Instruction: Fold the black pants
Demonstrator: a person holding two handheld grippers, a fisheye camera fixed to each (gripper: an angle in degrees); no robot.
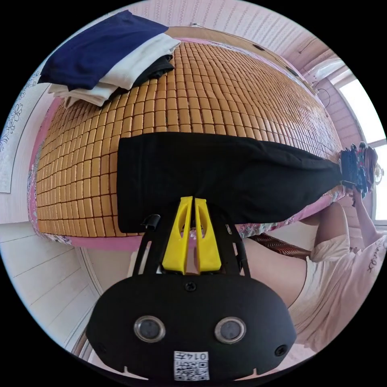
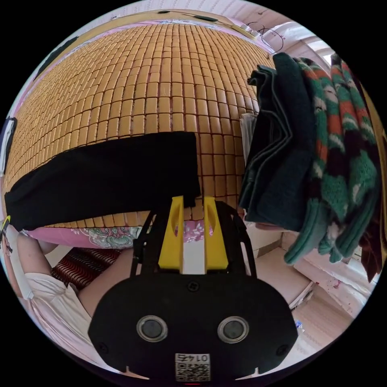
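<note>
Bamboo matting covers the bed (image 1: 225, 88), and in the left gripper view the pants (image 1: 225, 177) lie flat in a long band along its near edge, the left gripper (image 1: 192, 201) clenched on their hem, which could drag and crease if pulled alone. In the right gripper view the right gripper (image 2: 192, 201) stands released just off the pants' (image 2: 100, 177) other end, so a lift now risks skewing the fold, or brushing the hanging clothes (image 2: 306, 153) nearby.

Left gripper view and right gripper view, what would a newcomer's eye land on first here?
First the black pants, laid out in a long band across the near edge of the bamboo mat. Next the yellow jaws of the left gripper, nearly together at the pants' near edge, and the right gripper, jaws apart. Then the folded stack at the mat's far corner.
</note>
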